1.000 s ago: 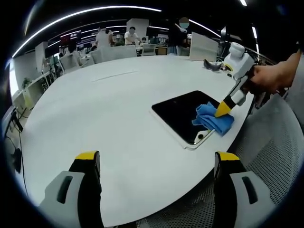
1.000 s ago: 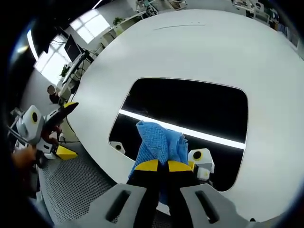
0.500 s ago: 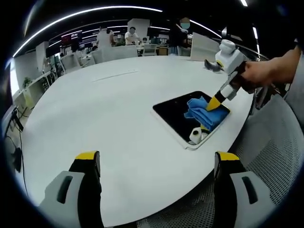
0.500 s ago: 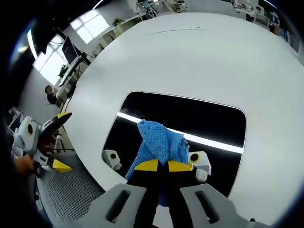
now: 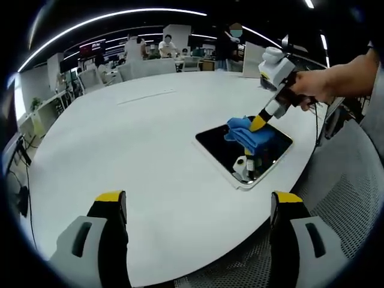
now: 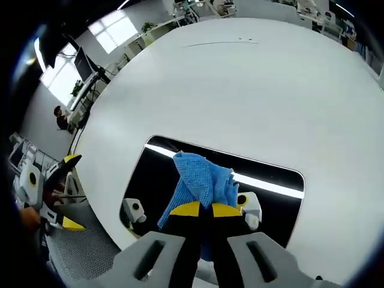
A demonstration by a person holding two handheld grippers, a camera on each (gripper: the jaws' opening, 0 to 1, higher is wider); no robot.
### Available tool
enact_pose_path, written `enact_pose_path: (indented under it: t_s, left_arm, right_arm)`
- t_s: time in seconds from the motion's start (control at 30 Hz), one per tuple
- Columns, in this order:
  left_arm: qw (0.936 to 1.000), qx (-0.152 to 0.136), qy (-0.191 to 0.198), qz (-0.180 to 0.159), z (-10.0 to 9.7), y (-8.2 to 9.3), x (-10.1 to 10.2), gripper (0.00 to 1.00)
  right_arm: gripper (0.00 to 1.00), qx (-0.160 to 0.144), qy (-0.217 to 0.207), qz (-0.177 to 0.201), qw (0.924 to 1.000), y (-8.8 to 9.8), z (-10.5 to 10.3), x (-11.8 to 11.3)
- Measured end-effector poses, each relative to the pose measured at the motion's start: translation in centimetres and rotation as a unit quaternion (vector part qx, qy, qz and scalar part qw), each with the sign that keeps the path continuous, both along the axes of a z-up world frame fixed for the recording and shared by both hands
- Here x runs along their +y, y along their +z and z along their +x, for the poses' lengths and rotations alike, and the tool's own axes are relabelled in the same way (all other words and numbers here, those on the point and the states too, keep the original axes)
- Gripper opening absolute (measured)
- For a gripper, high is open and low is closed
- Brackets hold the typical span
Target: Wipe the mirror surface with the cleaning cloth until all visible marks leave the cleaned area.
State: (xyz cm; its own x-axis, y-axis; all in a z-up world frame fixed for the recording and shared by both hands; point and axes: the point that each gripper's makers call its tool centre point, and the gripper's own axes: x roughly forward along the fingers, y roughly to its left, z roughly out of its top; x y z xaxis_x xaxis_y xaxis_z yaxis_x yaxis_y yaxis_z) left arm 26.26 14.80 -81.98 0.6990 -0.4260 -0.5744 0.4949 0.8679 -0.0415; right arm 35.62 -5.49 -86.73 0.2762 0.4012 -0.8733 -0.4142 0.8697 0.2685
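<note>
The wiping is under way: the right gripper [image 6: 200,209], clamped on the blue cloth [image 6: 201,178], presses it onto the mirror [image 5: 223,144] at the white surface's [image 5: 132,150] 3 o'clock edge, the left gripper [image 5: 198,204] waits apart, and leftover marks possibly remain, unreadable in the reflections.

Open-plan office, desks with monitors [image 6: 91,60], seated people [image 5: 166,45], ceiling light strips [image 5: 108,15]
</note>
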Motion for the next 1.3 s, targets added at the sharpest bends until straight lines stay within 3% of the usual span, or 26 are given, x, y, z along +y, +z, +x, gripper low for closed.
enact_pose_path:
  t_s: [0.6,1.0,1.3]
  left_arm:
    - [1.0000,0.006,0.000,0.003,0.1,-0.5,0.1,0.99]
    - [1.0000,0.008,-0.002,0.005,-0.1,-0.6,0.2,0.99]
    - [1.0000,0.007,-0.002,0.007,-0.1,-0.6,0.2,0.99]
  right_arm:
    - [0.00,-0.005,-0.004,-0.006,1.0000,0.0,3.1,0.4]
    - [0.00,0.001,0.004,0.003,1.0000,0.1,3.0,0.3]
    - [0.00,0.003,-0.010,0.001,0.9999,-0.1,3.8,-1.5]
